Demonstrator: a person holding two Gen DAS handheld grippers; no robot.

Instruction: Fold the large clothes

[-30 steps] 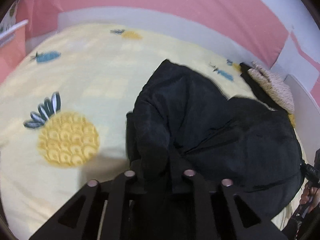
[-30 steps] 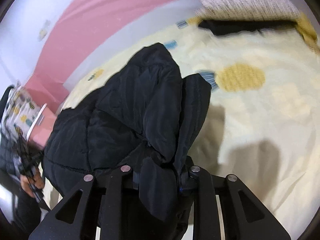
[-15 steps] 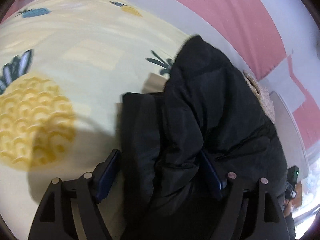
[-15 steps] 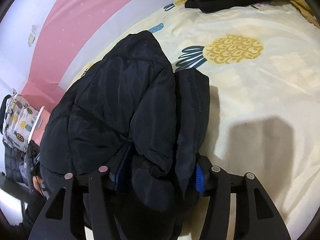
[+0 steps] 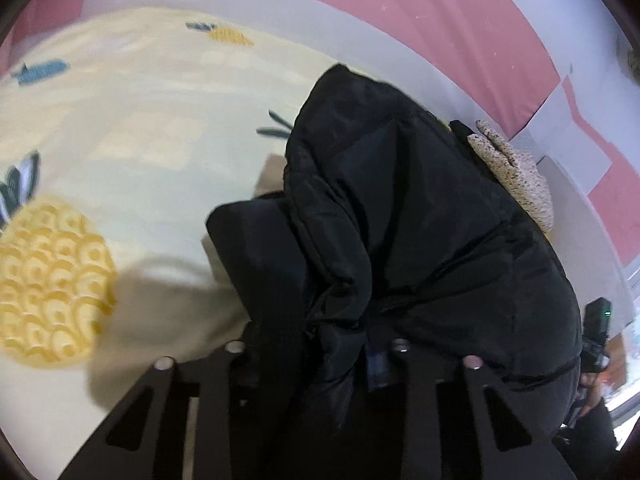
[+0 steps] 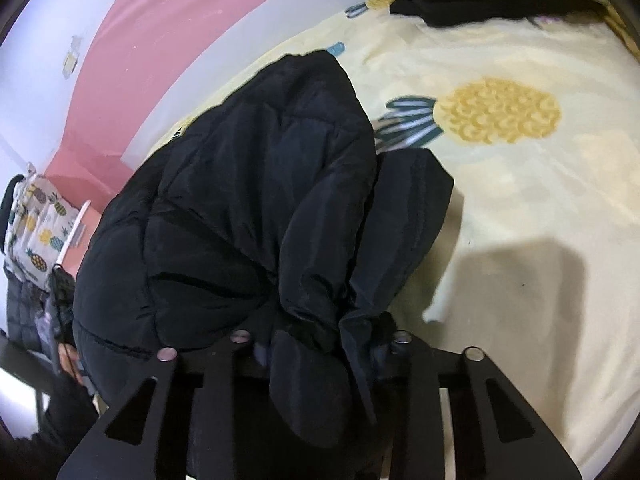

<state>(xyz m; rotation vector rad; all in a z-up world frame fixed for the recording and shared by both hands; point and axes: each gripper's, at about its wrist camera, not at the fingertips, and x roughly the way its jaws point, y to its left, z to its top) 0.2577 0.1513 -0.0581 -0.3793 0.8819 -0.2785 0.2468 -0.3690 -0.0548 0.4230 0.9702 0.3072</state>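
A bulky black padded jacket [image 5: 420, 240] lies bunched on a yellow pineapple-print bed sheet [image 5: 140, 140]. In the left wrist view my left gripper [image 5: 318, 356] has a thick fold of the jacket's near edge between its closing jaws, which pinch it. The right wrist view shows the same jacket [image 6: 240, 208] from the other side. There my right gripper [image 6: 320, 344] closes on a bunch of fabric at the near edge and presses it. The pads are mostly buried in cloth.
A speckled pillow [image 5: 516, 176] and a dark folded garment [image 6: 480, 8] lie at the bed's head. A pink and white wall runs behind the bed. Open sheet [image 6: 540, 220] spreads beside the jacket. A pineapple-print cloth [image 6: 36, 232] hangs off the bed.
Half a second ago both pairs of jaws stood wide around the jacket's edge. Now both have narrowed onto bunched fabric, and both hands have sunk a little.
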